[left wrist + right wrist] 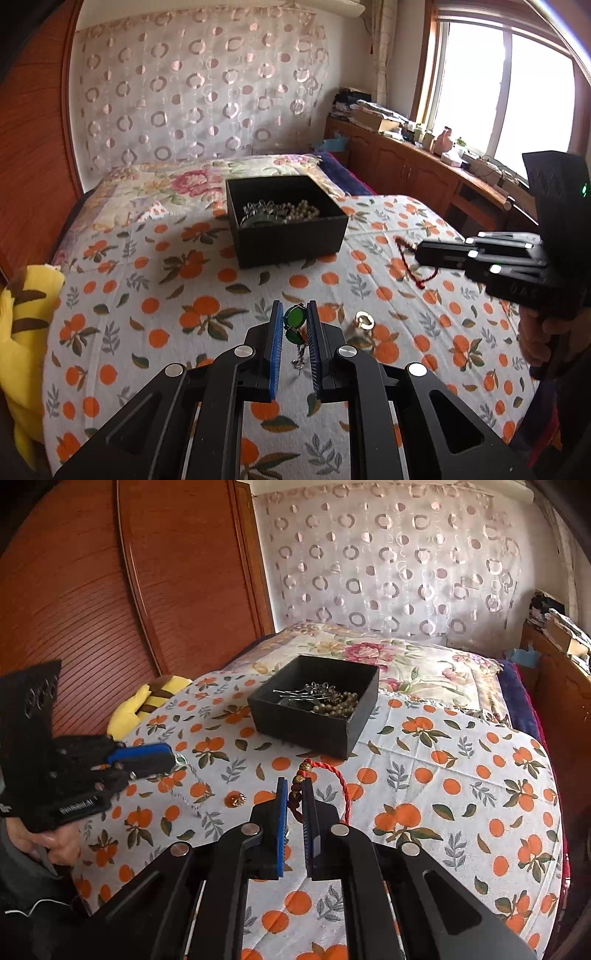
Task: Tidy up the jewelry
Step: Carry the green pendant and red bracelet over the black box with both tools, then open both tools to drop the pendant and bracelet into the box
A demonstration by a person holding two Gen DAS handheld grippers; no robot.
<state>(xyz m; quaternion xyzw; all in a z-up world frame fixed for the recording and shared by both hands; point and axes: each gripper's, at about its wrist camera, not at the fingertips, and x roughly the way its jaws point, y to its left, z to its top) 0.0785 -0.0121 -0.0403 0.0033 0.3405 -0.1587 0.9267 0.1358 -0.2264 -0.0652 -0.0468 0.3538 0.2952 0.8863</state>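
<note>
A black open box (286, 221) (314, 705) holding beads and metal jewelry sits on the orange-print bedspread. My left gripper (294, 317) is shut on a green-stone earring (294, 320), held just above the bed; it also shows in the right wrist view (162, 757). My right gripper (295, 794) is shut on a red cord bracelet with beads (334, 779), its loop trailing to the right. In the left wrist view the right gripper (421, 253) holds the red cord (410, 267) near the box's right side. A gold ring (365, 320) (235, 798) lies on the bedspread.
A yellow plush toy (26, 332) (147, 701) lies at the bed's left edge. A floral quilt (192, 181) lies behind the box. A wooden cabinet (424, 173) with clutter stands under the window on the right. A wooden wardrobe (110, 590) stands on the left.
</note>
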